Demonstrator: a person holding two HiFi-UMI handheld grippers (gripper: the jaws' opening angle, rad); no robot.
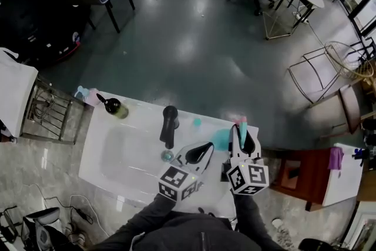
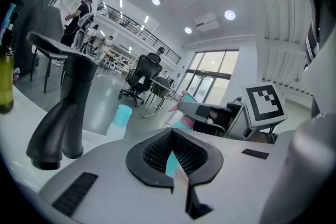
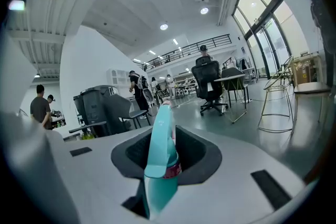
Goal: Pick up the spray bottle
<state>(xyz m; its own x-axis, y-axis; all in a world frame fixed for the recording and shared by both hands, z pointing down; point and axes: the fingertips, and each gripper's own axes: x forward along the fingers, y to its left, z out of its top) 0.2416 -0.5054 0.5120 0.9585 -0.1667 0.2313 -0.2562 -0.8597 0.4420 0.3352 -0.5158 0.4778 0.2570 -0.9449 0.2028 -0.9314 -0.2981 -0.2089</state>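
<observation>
The spray bottle (image 1: 222, 139) is teal with a pink collar and stands near the right end of the white table (image 1: 123, 156). My right gripper (image 1: 241, 132) is shut on its neck. In the right gripper view the bottle's trigger head (image 3: 160, 155) rises out of the black notch of the jaws and fills the slot between them. My left gripper (image 1: 207, 150) hovers just left of the bottle, shut and empty. In the left gripper view the jaws (image 2: 176, 165) point past the bottle (image 2: 182, 124).
A tall black pump-like stand (image 1: 169, 125) rises at mid-table, close to the left gripper (image 2: 65, 107). A small teal cup (image 1: 197, 122) sits behind it. A dark bottle (image 1: 114, 107) lies at the table's far left. A red-brown cabinet (image 1: 299, 176) adjoins the table's right end.
</observation>
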